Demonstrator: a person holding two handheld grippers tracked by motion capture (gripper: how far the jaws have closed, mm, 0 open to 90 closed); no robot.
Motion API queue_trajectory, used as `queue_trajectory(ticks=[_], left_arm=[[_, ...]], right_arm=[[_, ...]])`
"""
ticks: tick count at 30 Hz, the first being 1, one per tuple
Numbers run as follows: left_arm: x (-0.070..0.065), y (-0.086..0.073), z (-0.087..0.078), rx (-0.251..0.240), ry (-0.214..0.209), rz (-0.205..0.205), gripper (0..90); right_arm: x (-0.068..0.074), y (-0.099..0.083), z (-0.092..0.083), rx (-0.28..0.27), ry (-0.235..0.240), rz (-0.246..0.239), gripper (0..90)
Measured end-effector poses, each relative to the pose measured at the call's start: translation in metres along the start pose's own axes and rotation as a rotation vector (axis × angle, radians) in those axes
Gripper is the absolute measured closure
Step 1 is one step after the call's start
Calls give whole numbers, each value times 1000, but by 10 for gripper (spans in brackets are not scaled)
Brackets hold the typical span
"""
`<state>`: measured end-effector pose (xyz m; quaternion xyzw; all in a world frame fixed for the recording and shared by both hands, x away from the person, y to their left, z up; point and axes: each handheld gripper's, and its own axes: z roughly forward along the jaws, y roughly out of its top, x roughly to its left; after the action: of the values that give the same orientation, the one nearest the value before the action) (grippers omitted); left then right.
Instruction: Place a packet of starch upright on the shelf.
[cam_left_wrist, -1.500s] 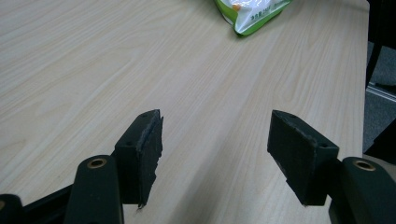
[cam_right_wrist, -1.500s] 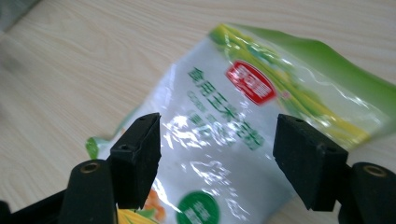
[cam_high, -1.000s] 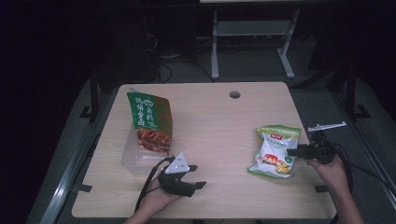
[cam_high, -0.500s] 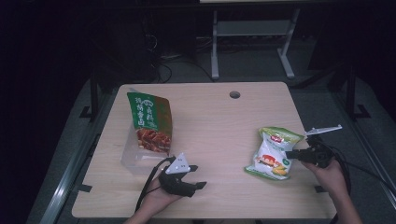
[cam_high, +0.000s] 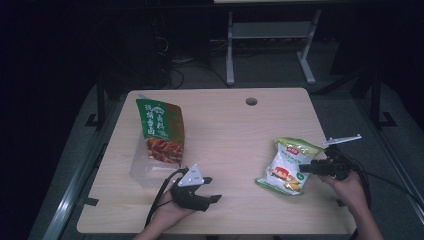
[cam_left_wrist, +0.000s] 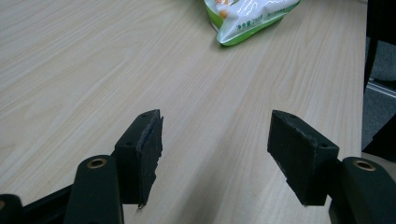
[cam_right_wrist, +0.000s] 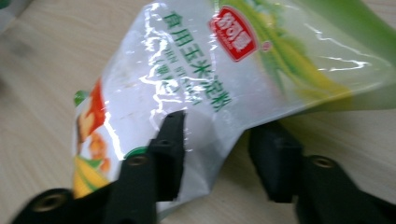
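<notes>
Table (cam_high: 225, 125) of pale wood, with a round hole (cam_high: 251, 101) near its far edge, serves as the landmark. Toward the table's left side a tall green snack bag (cam_high: 161, 130) with red food pictured on it stands in a clear plastic box (cam_high: 142, 170). Just in front of that box, near the table's near edge, the left gripper (cam_high: 210, 189) rests in the person's left hand (cam_high: 165, 217); its jaws are spread wide with bare wood between them, gripping nothing. Toward the table's right side lies a white and green corn starch bag (cam_high: 287, 165), its right edge raised off the wood. The right gripper (cam_right_wrist: 217, 154), held by the right hand (cam_high: 347, 187) at the table's right edge, has its jaws either side of that bag's edge, one above the film and one under it, closed onto it.
</notes>
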<state>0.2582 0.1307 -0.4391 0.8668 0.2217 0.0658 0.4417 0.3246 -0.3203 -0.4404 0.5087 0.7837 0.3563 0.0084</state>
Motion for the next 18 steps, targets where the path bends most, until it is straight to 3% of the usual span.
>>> queue_trajectory(ticks=[3, 6, 8, 10, 13, 18], left_arm=[[-1, 2, 2, -1, -8, -2, 352], [-1, 5, 6, 2, -20, -5, 352], [-2, 7, 10, 8, -31, -2, 352], [-4, 10, 14, 14, -39, -3, 351], [-5, 15, 19, 17, -48, 1, 350], [-6, 29, 31, 22, -65, 3, 333]], right_arm=[[-7, 0, 4, -11, 32, 47, 461], [-16, -3, 9, -37, 93, 96, 472], [-20, -5, 12, -53, 147, 135, 565], [-21, -8, 14, -74, 195, 138, 696], [-17, -7, 14, -82, 207, 115, 780], [-5, -4, 8, -66, 117, 27, 858]])
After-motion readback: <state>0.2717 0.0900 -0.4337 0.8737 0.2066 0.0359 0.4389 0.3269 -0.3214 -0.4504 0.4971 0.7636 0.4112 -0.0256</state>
